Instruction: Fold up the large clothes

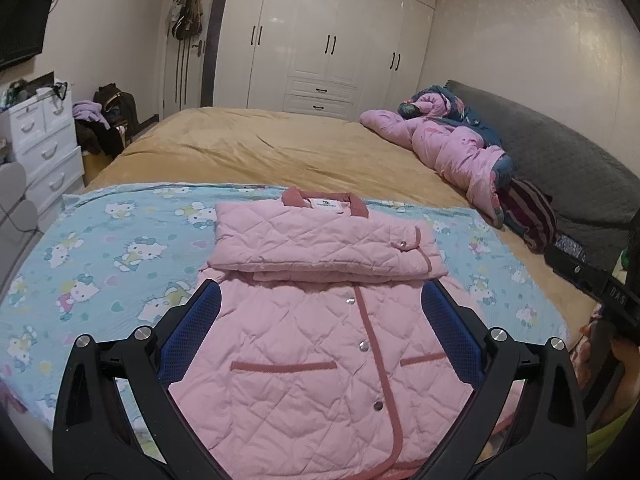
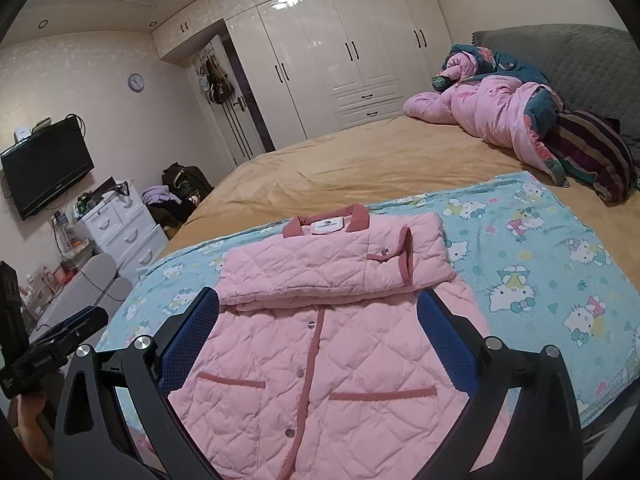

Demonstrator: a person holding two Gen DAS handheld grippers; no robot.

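A pink quilted jacket [image 1: 316,344] [image 2: 320,364] lies front-up on a blue cartoon-print sheet [image 1: 100,264] [image 2: 540,264] at the near end of the bed. Its sleeves are folded across the chest below the dark pink collar [image 1: 324,202] [image 2: 326,222]. My left gripper [image 1: 320,300] hovers open above the jacket's lower half, blue pads wide apart, nothing between them. My right gripper [image 2: 318,308] hangs open over the same part. The right gripper's black body also shows at the right edge of the left wrist view, and the left gripper's at the left edge of the right wrist view.
A tan bedspread [image 1: 260,148] covers the bed beyond. A crumpled pink and blue quilt [image 1: 452,140] and a striped cloth [image 1: 528,216] lie by the grey headboard [image 1: 560,152]. White drawers [image 1: 44,140], a wall television [image 2: 46,168] and white wardrobes [image 1: 328,36] stand around.
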